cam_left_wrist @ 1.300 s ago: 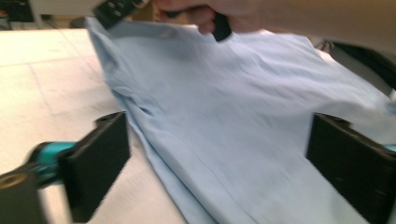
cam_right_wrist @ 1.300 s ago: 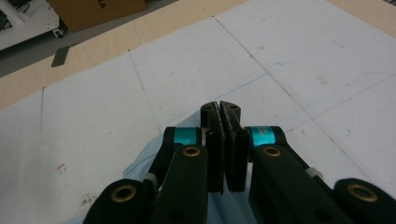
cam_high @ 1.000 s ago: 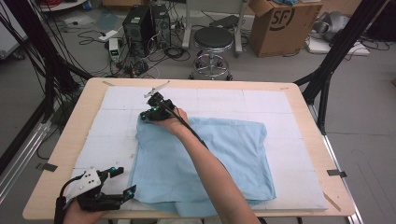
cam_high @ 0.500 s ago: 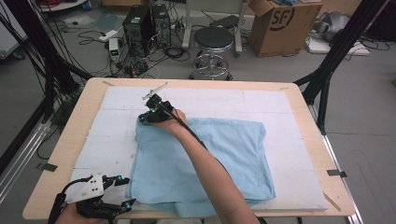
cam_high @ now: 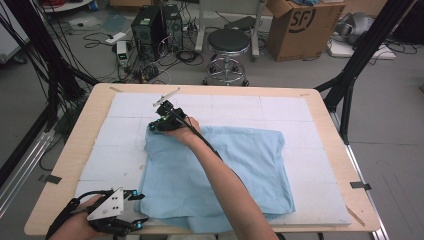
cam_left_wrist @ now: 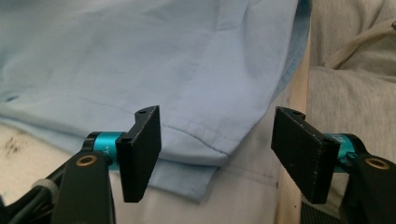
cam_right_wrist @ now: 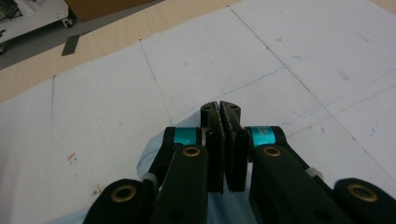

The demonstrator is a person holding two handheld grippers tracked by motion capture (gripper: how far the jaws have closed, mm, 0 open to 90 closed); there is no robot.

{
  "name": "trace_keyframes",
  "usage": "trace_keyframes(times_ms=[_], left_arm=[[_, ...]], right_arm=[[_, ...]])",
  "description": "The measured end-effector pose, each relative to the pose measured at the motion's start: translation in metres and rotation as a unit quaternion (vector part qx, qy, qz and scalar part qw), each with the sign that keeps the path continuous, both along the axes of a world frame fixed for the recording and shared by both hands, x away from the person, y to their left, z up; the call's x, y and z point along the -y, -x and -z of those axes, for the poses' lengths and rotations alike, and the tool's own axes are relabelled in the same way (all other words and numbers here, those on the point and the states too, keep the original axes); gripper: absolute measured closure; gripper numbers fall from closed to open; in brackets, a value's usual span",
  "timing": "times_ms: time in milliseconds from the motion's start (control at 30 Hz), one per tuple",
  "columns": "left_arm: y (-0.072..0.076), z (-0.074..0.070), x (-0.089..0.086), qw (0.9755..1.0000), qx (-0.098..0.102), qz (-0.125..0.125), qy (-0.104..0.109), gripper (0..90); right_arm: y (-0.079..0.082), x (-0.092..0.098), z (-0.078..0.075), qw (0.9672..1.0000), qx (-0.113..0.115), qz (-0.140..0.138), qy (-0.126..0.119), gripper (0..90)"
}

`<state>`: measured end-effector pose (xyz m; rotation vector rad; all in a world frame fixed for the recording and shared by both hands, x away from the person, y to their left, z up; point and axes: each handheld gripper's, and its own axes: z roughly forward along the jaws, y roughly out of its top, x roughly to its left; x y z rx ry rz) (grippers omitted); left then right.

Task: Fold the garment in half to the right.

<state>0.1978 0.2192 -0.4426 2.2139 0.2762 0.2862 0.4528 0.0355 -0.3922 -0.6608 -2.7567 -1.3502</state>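
Cloth (cam_high: 220,175), a pale blue sheet, is lying spread on the white mat (cam_high: 120,165) of the table (cam_high: 75,165), its near left corner hanging by the front edge. The right gripper (cam_high: 159,122) is pressing its jaws together on the far left corner of it, while the left gripper (cam_left_wrist: 215,154) has drifted back toward the person and is facing the near corner, jaws apart around nothing but narrowing. Judging by that, both left corners are being readied for a fold
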Motion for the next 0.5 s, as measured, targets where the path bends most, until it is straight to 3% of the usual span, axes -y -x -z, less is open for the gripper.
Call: trace_keyframes(times_ms=[167, 333, 500], left_arm=[[-0.009, 0.003, -0.002, 0.9996, 0.001, 0.001, -0.027, 40.0], [-0.015, 0.006, -0.005, 0.9996, -0.001, 0.020, -0.018, 43.2], [-0.015, 0.008, -0.008, 0.9984, -0.008, 0.057, -0.006, 58.0]], right_arm=[[0.001, 0.000, -0.002, 1.0000, 0.001, -0.002, -0.002, 88.6], [0.001, 0.001, -0.002, 1.0000, 0.000, -0.004, -0.001, 88.6], [0.001, 0.001, -0.002, 1.0000, 0.001, -0.005, 0.000, 88.6]])
